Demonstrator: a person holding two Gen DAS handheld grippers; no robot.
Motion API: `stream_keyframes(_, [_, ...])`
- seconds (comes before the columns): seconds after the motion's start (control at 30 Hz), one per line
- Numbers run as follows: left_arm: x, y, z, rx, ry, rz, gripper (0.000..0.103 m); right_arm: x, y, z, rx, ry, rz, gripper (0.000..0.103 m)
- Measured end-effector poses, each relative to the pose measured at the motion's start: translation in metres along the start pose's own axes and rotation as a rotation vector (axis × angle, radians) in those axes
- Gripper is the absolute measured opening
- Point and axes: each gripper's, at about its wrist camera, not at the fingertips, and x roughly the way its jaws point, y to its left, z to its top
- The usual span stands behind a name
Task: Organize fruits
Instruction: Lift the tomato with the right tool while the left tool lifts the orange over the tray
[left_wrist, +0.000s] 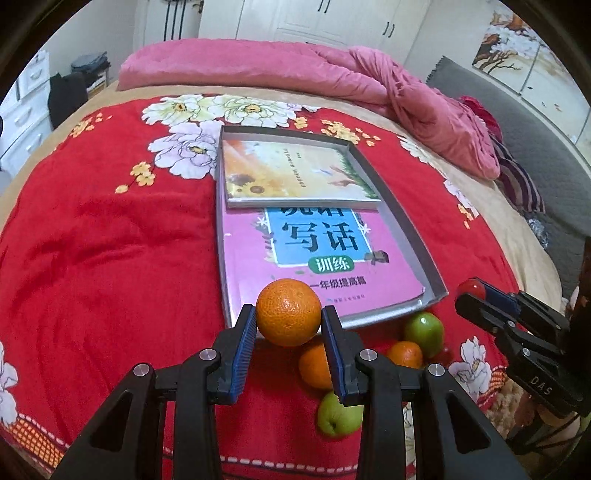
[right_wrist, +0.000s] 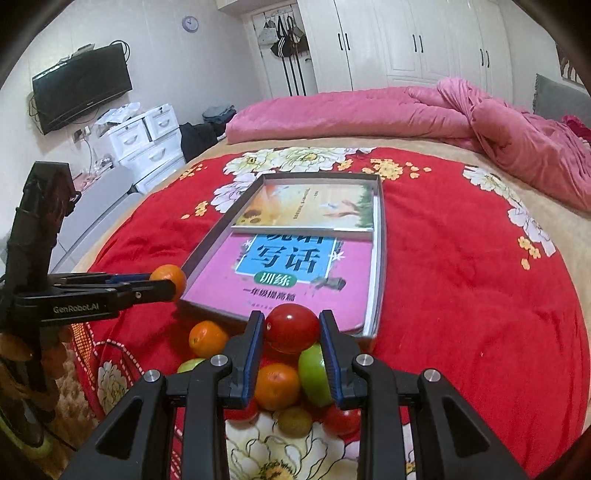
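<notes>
The fruits (right_wrist: 280, 384) sit in a pile near the tray (right_wrist: 380, 258), partly hidden by the left gripper (left_wrist: 288, 321) squeezing an orange (left_wrist: 288, 312) and the right gripper (right_wrist: 291, 332) squeezing a red tomato (right_wrist: 291, 328), long side left to right.

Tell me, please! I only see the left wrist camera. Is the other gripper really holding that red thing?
Observer: Yes. The right gripper is shut on a red round fruit, pinched between both fingers.
Operator: Is any fruit hiding under it?
Observer: A small tan fruit lies on the blanket below that gripper, and your view misses it.
Operator: What's over on the left wall?
Observer: A black TV hangs there, with its screen dark.
</notes>
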Motion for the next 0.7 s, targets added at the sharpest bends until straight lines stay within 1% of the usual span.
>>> stream_keyframes(0.1, [0.005, -0.003, 0.003, 0.008, -0.005, 0.009, 0.037, 0.005, -0.002, 0.004, 0.000, 0.000, -0.005, 0.031])
stream_keyframes(0.4, [0.029, -0.003, 0.011, 0.013, 0.016, 0.043, 0.037, 0.018, -0.006, 0.008, -0.013, 0.010, -0.015, 0.031])
stream_keyframes(0.63, [0.043, 0.002, 0.010, 0.014, 0.037, 0.066, 0.037, 0.027, -0.010, 0.009, -0.017, 0.027, -0.027, 0.031])
stream_keyframes(0.7, [0.045, 0.000, 0.010, 0.032, 0.032, 0.075, 0.037, 0.030, -0.012, 0.010, -0.019, 0.031, -0.032, 0.031])
